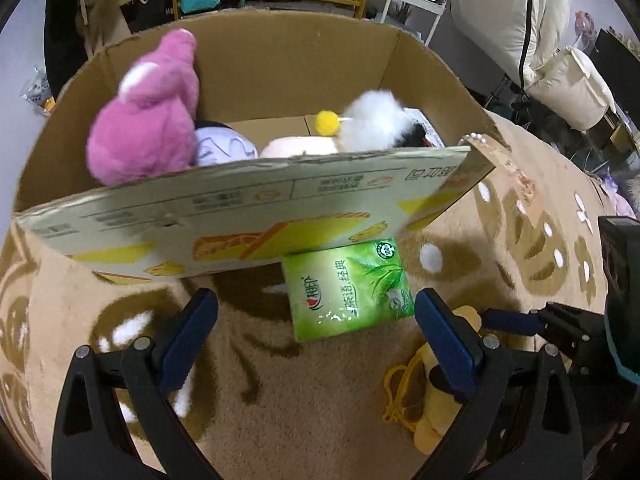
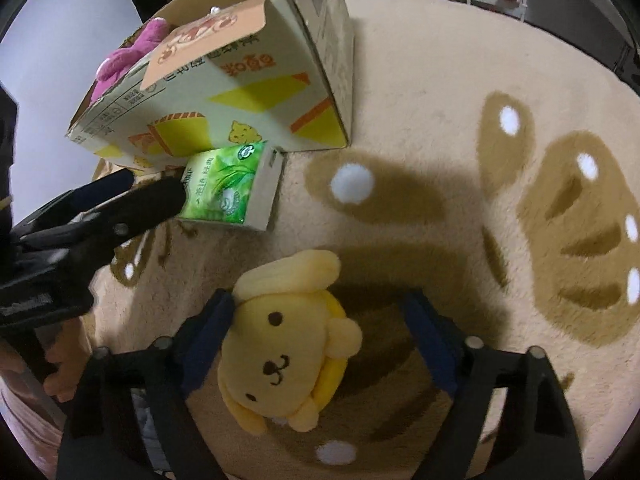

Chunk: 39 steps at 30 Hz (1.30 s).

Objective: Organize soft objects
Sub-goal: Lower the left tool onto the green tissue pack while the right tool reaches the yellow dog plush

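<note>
The right gripper [image 2: 320, 344] is spread wide around a yellow plush dog [image 2: 284, 344] lying on the tan patterned rug [image 2: 420, 92]; its left pad touches the toy's head, the right pad stands clear. The left gripper [image 1: 316, 332] gapes wide, holding nothing, just before a green tissue pack [image 1: 348, 288] against the open cardboard box [image 1: 240, 216]. Inside sit a pink plush [image 1: 148, 120] and a white fluffy toy [image 1: 376, 120].

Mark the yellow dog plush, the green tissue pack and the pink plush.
yellow dog plush [image 2: 276, 356], right wrist view, face
green tissue pack [image 1: 348, 288], left wrist view, top
pink plush [image 1: 148, 120], left wrist view, body
</note>
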Tool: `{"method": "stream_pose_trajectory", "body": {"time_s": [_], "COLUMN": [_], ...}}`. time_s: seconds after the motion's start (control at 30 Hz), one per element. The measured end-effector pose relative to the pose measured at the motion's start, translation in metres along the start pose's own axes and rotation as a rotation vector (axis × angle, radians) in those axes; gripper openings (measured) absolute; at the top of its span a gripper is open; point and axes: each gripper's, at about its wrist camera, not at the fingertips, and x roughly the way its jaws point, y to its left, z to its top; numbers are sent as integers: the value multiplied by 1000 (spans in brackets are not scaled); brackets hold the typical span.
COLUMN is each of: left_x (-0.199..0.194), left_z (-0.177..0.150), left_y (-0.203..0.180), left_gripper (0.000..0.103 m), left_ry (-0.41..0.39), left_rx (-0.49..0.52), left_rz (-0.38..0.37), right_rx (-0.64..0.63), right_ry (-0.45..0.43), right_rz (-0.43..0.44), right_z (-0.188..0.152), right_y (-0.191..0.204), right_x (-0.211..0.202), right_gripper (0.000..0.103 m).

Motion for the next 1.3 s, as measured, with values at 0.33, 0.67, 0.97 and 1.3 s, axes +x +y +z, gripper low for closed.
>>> {"method": "stream_pose_trajectory", "body": {"time_s": [0.33, 0.67, 0.97, 1.3], "left_x": [22, 34, 34, 12], "left_z": [1, 0, -9, -26], "left_y": [-8, -12, 4, 1], "left_gripper": [98, 97, 76, 75], "left_ry": [51, 83, 94, 40], "left_rx": [2, -15, -93, -83], "left_rz": [-17, 19, -10, 64], "right_rx": [43, 26, 64, -22], "right_ry": [23, 21, 23, -29], "right_rz": [74, 105, 131, 51], "right_z": [0, -1, 2, 0], "right_y": [-7, 1, -1, 19], "right_x": [7, 6, 12, 9], "right_gripper": [73, 56, 56, 53]}}
